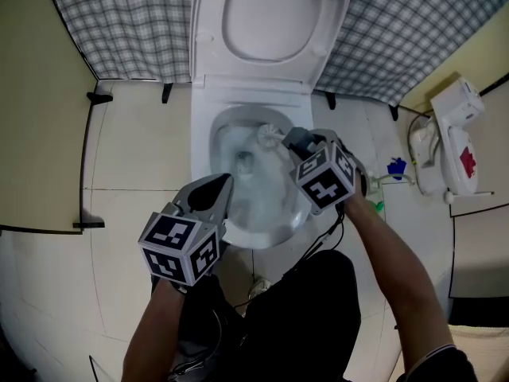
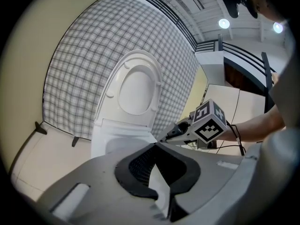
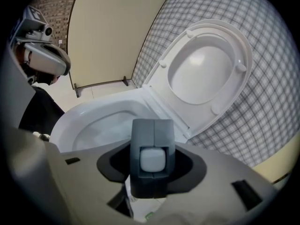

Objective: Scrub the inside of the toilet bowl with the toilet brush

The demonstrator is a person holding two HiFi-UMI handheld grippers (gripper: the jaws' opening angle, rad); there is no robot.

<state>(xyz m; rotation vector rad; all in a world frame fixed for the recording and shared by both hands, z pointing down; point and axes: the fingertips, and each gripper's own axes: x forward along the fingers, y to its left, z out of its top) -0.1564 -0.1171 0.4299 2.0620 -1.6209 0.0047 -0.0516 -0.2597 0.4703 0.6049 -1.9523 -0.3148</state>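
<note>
The white toilet [image 1: 203,110] stands with lid and seat [image 1: 266,14] raised, and its bowl [image 1: 231,146] is wet inside. My right gripper [image 1: 301,143] is shut on the grey handle of the toilet brush [image 3: 152,137], over the bowl's right rim. The white brush head [image 1: 269,136] is down in the back of the bowl. In the right gripper view the handle fills the gap between the jaws of the right gripper [image 3: 152,165], with the bowl [image 3: 93,125] beyond. My left gripper [image 1: 219,188] hovers over the bowl's front left rim, shut and empty. In the left gripper view, its jaws [image 2: 157,146] point at the lid [image 2: 136,86].
A checked cloth [image 1: 127,22] hangs behind the toilet. A white device with a red mark [image 1: 457,138] and hoses sits at the right wall, with a blue item [image 1: 396,167] and a green one [image 1: 378,206] on the tiled floor. A black bracket [image 1: 89,224] lies at left.
</note>
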